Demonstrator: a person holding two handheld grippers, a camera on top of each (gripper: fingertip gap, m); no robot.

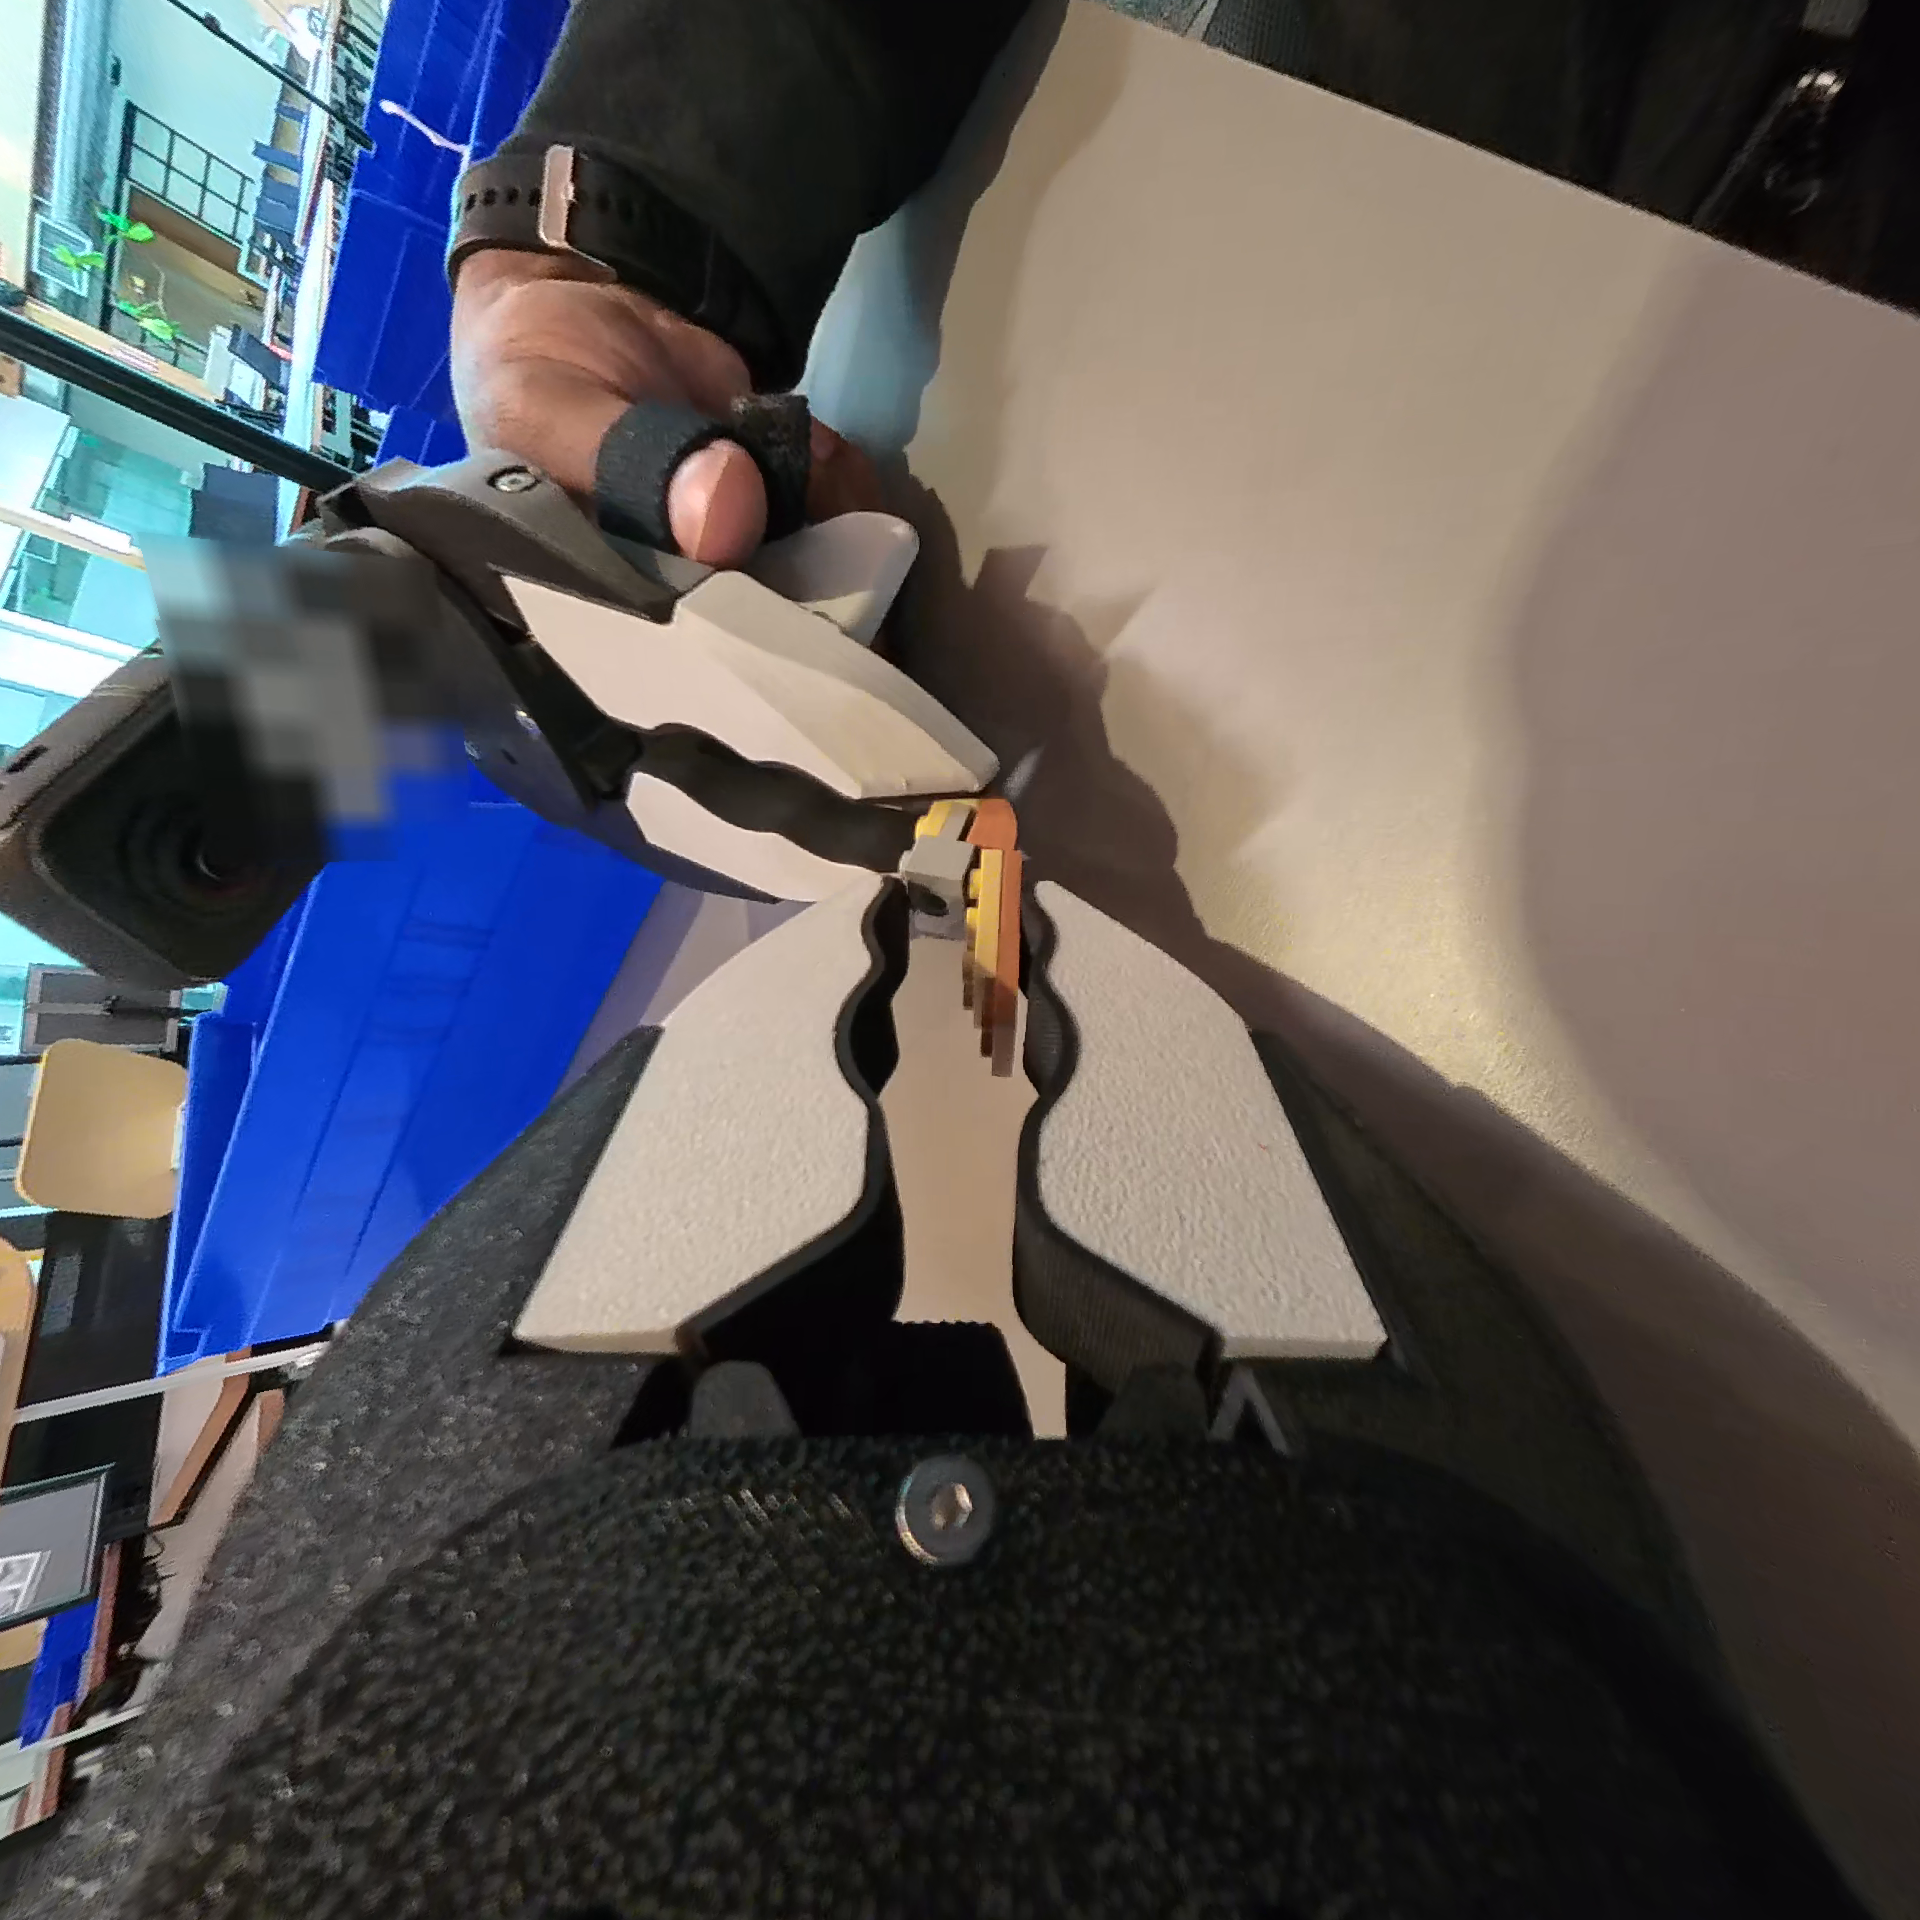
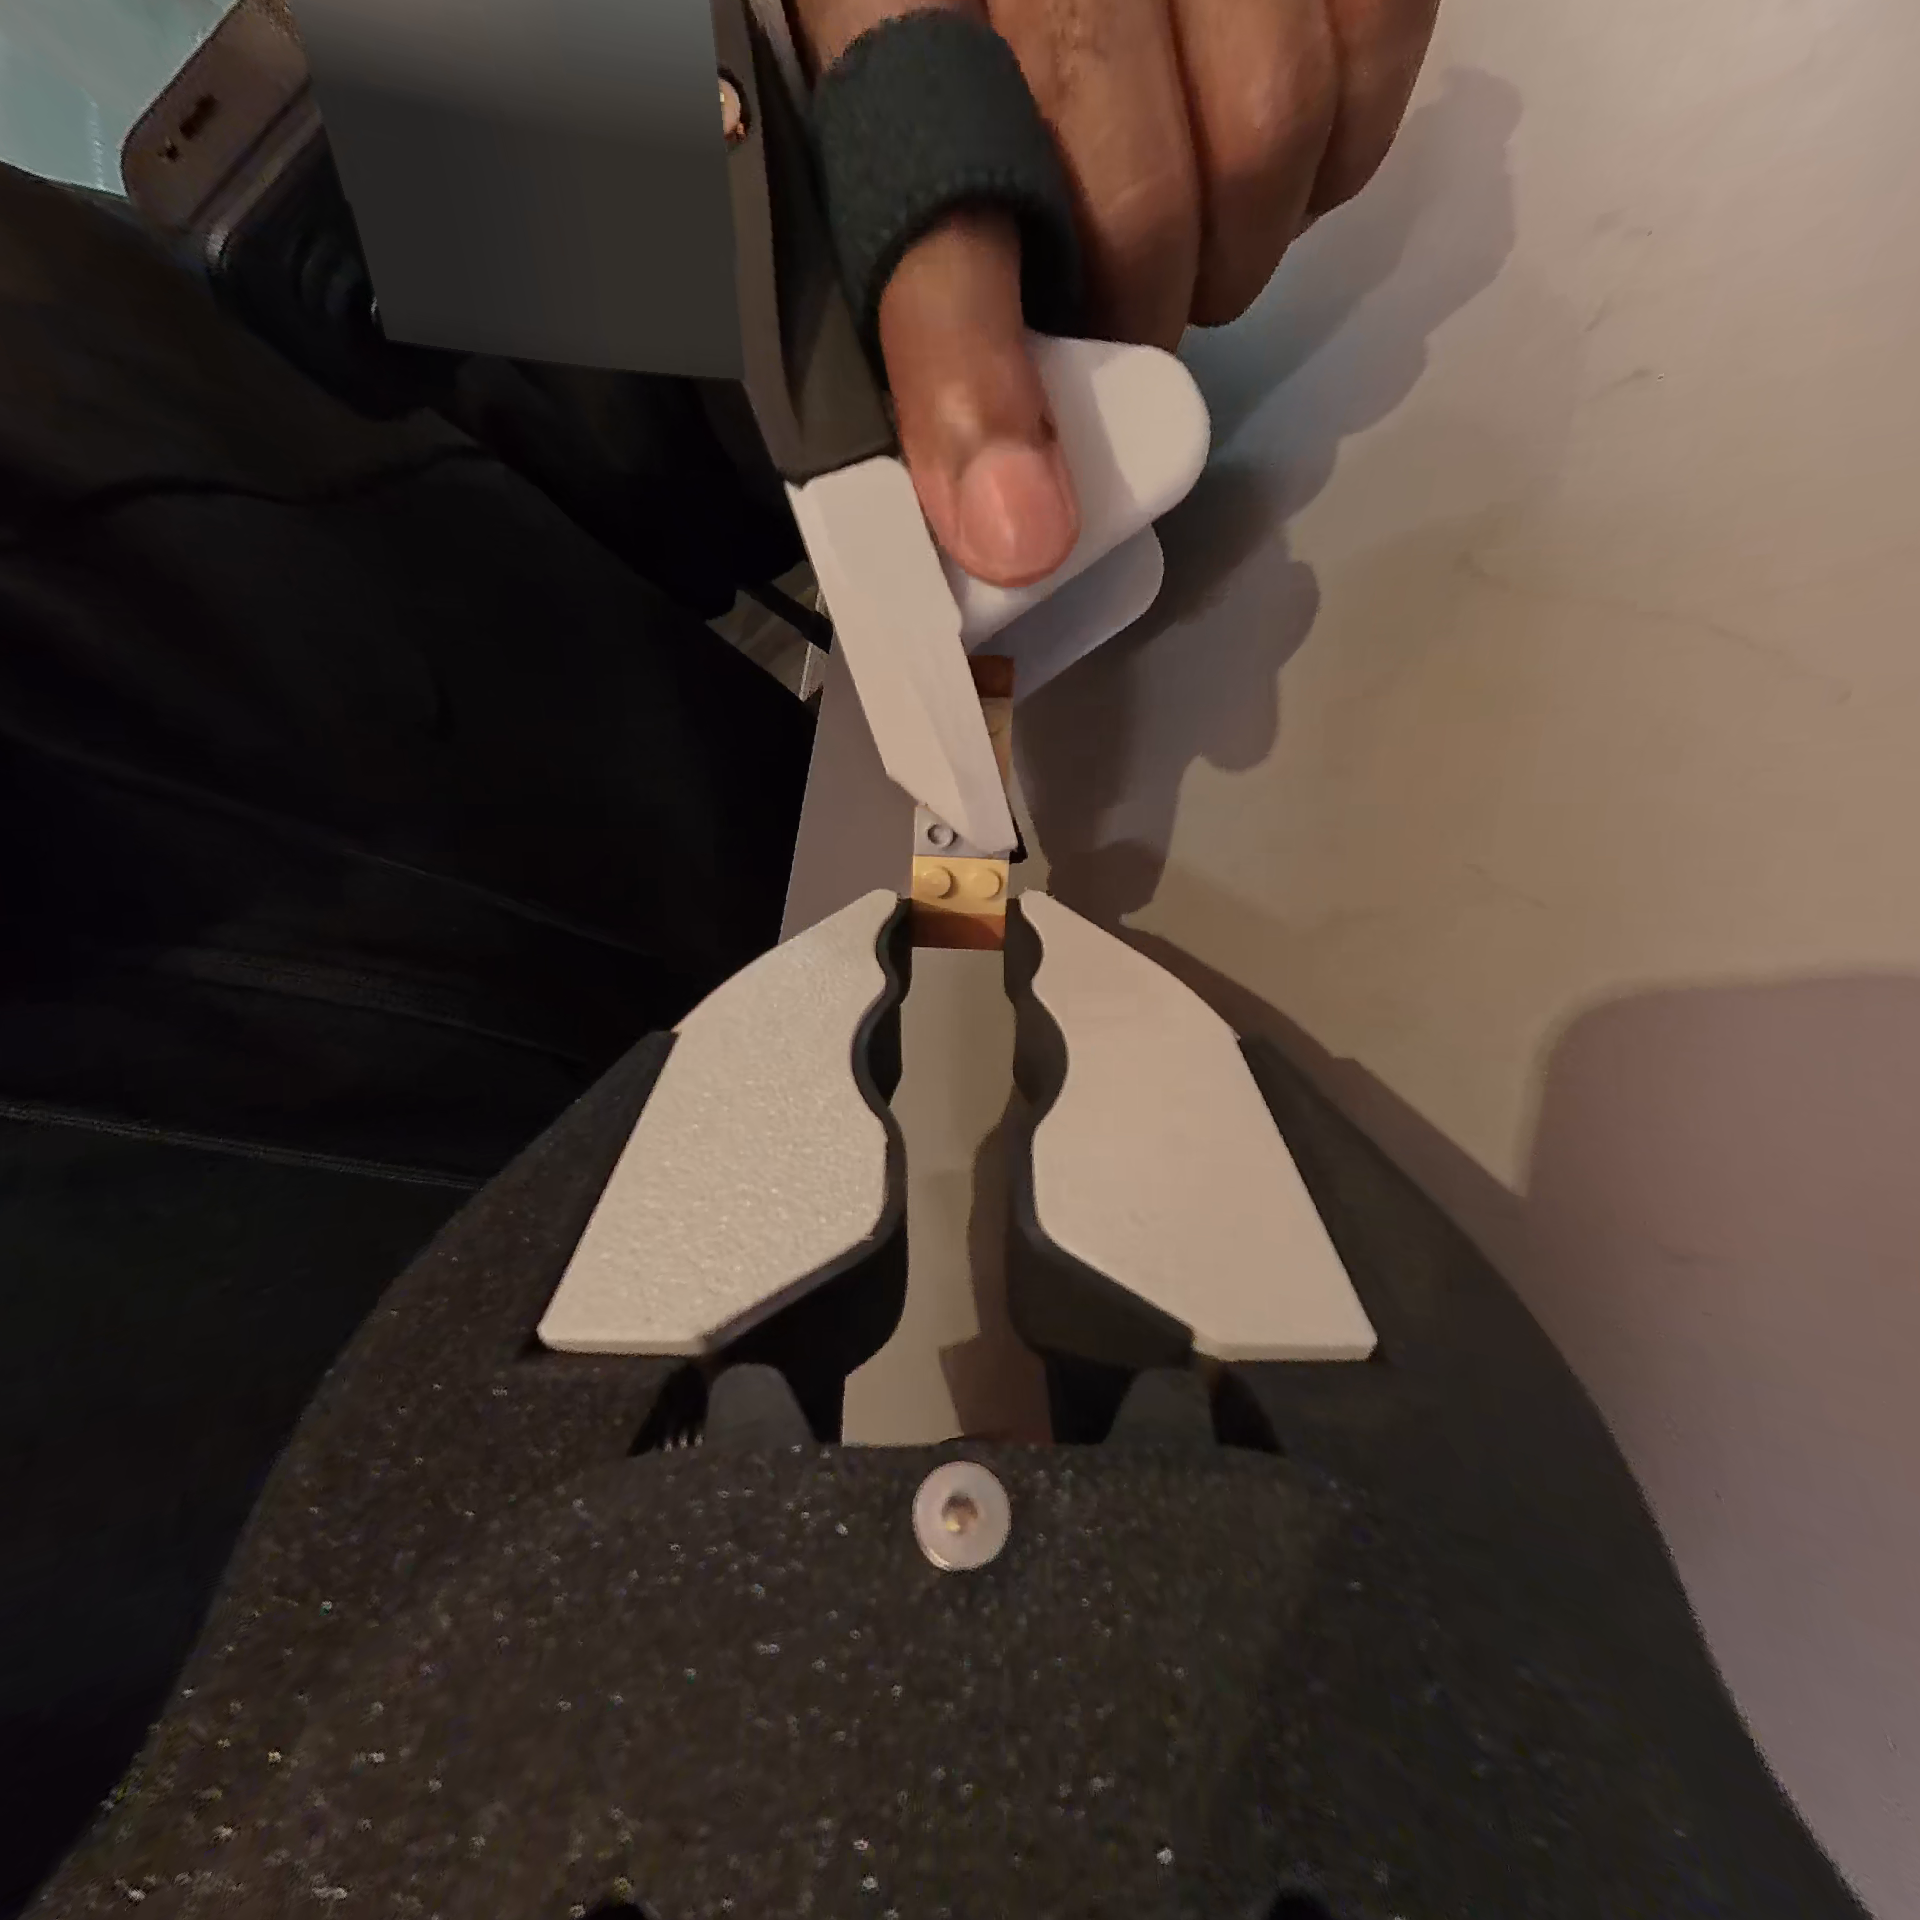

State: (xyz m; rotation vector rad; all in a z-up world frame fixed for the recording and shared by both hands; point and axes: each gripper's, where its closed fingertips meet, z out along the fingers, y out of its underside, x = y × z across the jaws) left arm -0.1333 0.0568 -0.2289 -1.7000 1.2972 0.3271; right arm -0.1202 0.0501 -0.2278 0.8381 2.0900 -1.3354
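- My right gripper (image 2: 958,914) squeezes the brown and yellow toy brick piece (image 2: 958,902) by its two sides.
- My left gripper (image 1: 961,914) pinches its grey brick (image 1: 935,883) and brown back.
- It looks small, light and hard; I think it could snap apart.
- The white table (image 2: 1558,727) is behind.

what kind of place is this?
Probably an indoor workshop or lab: a plain white table, stacked blue bins beyond it, and shelving with plants by windows. A small brick assembly sits between the tongs.

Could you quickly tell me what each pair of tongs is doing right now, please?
Left tongs: closed around the small brick assembly, grey brick and brown plate between the fingers.
Right tongs: closed on the same assembly's brown-and-tan end.
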